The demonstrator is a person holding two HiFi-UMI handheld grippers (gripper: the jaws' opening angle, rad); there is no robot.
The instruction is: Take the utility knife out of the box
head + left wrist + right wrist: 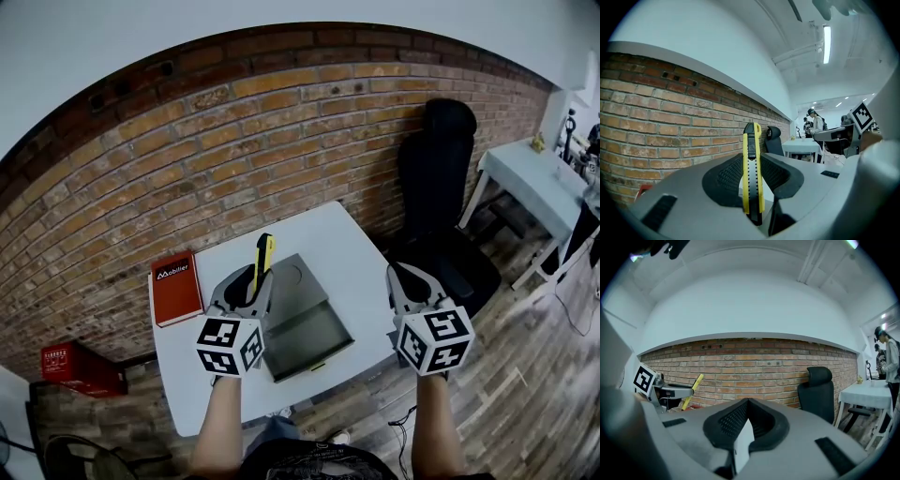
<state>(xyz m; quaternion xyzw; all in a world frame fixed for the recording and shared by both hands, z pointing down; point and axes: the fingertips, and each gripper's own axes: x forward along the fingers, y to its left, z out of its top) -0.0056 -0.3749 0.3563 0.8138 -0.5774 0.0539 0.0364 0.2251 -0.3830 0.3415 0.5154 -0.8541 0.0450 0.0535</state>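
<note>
My left gripper (255,277) is shut on a yellow and black utility knife (264,253), which sticks up and forward out of the jaws above the white table. In the left gripper view the knife (752,178) stands upright, clamped between the two pads. Just right of that gripper on the table lies the grey box (305,323), open like a drawer. My right gripper (401,272) hovers off the table's right edge, shut with nothing in it. The right gripper view shows its fingertips (749,401) meeting, and the left gripper (670,392) with the knife (692,391) far to the left.
A red box (176,286) lies at the left of the small white table (347,248). A brick wall runs behind. A black office chair (439,187) stands right of the table, another white table (534,183) farther right. A red case (80,367) sits on the floor.
</note>
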